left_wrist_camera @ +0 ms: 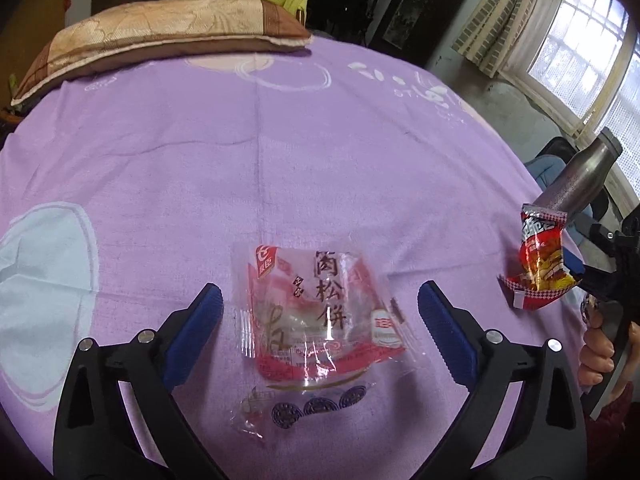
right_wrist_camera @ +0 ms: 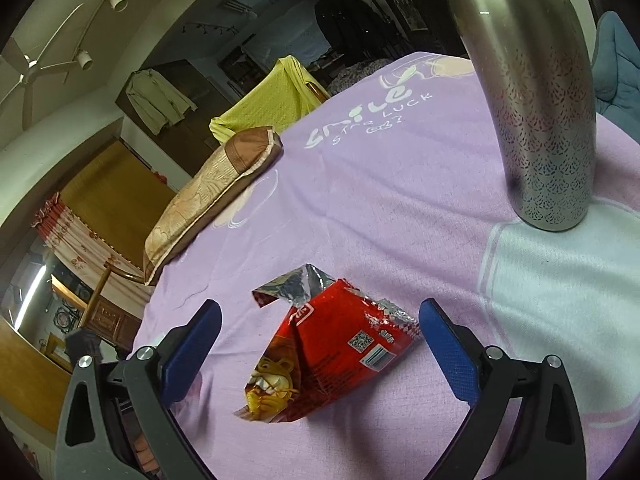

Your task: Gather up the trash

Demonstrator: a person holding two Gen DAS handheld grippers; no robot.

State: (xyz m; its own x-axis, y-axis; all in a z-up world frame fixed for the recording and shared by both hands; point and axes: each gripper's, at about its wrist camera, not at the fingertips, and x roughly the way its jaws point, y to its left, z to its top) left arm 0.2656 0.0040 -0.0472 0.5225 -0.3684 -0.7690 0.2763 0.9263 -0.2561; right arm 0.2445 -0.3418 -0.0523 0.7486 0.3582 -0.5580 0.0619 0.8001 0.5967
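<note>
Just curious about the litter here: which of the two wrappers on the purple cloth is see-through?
The clear wrapper between the left gripper's open jaws: the purple cloth shows through it. The red wrapper by the steel bottle is opaque foil.

Left claw [left_wrist_camera: 320,312] jaws wide apart, tilted down. Right claw [right_wrist_camera: 320,320] same, jaws spread, nothing gripped.

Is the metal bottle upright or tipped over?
Upright: the metal bottle stands on its base on the purple sheet.
</note>
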